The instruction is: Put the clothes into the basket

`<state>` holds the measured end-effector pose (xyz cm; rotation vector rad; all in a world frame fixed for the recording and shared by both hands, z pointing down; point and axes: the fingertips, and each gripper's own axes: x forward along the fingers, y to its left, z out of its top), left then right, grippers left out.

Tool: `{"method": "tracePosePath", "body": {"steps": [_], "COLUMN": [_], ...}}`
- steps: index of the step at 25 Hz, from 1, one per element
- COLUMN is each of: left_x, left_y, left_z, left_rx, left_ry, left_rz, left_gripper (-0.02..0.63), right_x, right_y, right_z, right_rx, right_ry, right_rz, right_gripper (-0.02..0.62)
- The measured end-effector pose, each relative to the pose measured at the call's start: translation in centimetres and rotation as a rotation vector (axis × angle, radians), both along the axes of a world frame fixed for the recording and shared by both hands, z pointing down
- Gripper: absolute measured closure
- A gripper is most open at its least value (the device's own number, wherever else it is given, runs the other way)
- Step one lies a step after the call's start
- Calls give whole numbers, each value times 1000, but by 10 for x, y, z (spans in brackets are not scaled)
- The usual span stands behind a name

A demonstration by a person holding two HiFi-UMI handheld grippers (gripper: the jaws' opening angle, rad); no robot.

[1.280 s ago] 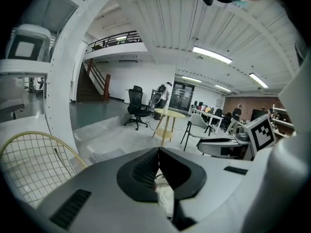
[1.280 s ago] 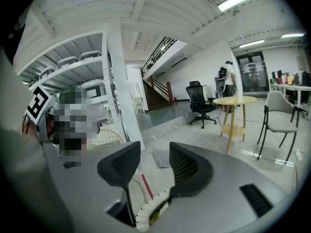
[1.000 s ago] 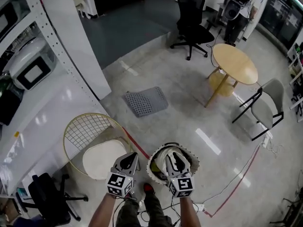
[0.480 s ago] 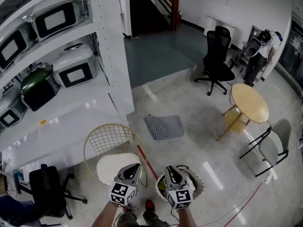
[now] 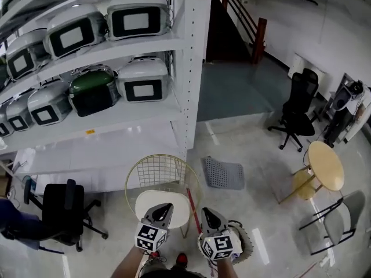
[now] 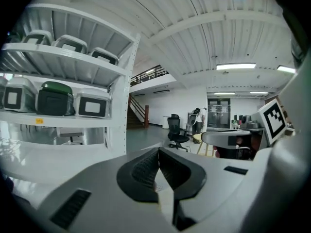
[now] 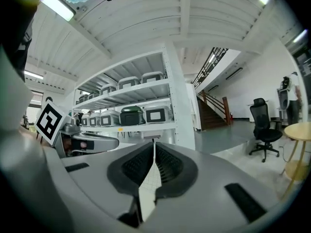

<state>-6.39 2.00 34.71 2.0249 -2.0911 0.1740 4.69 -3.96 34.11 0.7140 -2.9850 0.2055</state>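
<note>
Left gripper (image 5: 164,207) and right gripper (image 5: 207,213) were held closed, empty (right jaws just closing); basket (image 5: 248,243) contents hidden, completion was judged uncertain.

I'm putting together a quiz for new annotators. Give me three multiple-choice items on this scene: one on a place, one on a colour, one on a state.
1. Where does the grey mat lie?
A. On the floor, to the picture's right of the wire chair
B. On the round table
C. On a shelf board

2. What colour is the odd unit among the white units on the shelving?
A. Red
B. Green
C. Blue

3. How do the right gripper's jaws stand?
A. Wide apart
B. Clamped on a garment
C. Together, empty

Answers:
1 A: the head view shows the mat flat on the floor beside the chair.
2 B: one dark green unit sits among the white ones.
3 C: the pads meet with nothing between them, the jaws having just been closing.
</note>
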Motion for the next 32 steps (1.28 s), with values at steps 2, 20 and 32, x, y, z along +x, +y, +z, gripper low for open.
{"method": "tracePosePath", "body": {"steps": [2,20,32], "left_x": [-14,-45,-46], "left_y": [13,78,76], "left_z": [-2,0,3], "left_rx": [6,9,-4], "left_ry": [-2,30,36], "left_rz": [-42,-189,-182], "left_gripper": [598,598,598], "right_x": [-13,-27,-31], "right_y": [8,54,48], "right_z": [-4,10,12], "right_rx": [1,21,28], "right_ry": [-10,41,49], "right_rz": [-37,-168,-145], "right_gripper": [560,560,561]}}
